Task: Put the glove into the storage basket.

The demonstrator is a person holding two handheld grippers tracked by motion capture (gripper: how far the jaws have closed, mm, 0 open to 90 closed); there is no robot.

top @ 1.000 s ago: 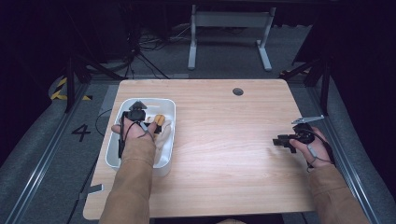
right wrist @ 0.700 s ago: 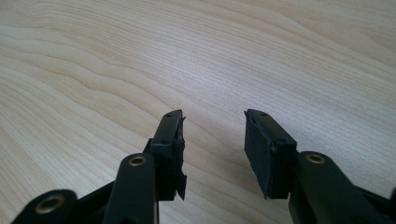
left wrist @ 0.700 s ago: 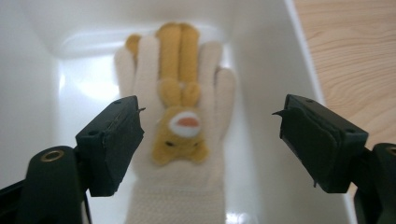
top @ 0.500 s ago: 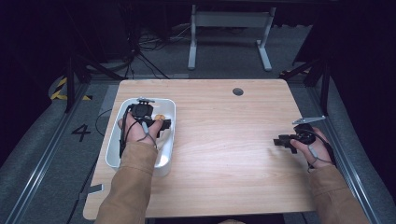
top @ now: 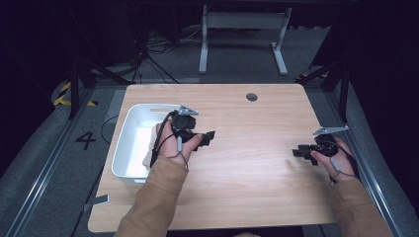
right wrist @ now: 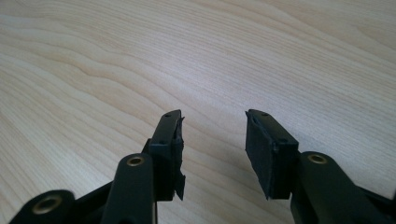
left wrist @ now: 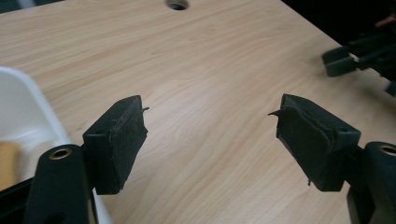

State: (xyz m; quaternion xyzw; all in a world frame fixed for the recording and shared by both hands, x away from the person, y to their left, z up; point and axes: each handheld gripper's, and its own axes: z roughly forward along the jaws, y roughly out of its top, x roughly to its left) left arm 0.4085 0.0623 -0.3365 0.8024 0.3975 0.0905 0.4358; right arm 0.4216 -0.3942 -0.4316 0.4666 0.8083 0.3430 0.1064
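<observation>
Left gripper (left wrist: 210, 126): over the bare worktop (top: 247, 163), just right of the tub (top: 126, 143). Its fingers (left wrist: 116, 140) are wide with nothing between them. They have just been closing a little.
Right gripper (right wrist: 212, 135): low over the right side of the worktop, well apart from the left one. Its fingers (right wrist: 268, 149) are about half open and hold nothing.
Tan thing (left wrist: 7, 163): lies in the tub, off to the side of the left gripper.
Tub: white, and it sits by the left edge of the worktop.
What could go wrong: the left cable (top: 159, 143) hangs over the tub. I think a quick pull could snag the rim and drag the tub. A bump from the hand could also push the tub off the edge.
In the way: nothing lies on the wood between the two grippers.
Hole (top: 251, 97): near the far edge of the worktop.
Floor (top: 49, 163): grey, with a "4" mark (top: 85, 140) at the left.
Stand (top: 242, 22): white, far back, with loose wires (top: 153, 49) on the floor beside it.
</observation>
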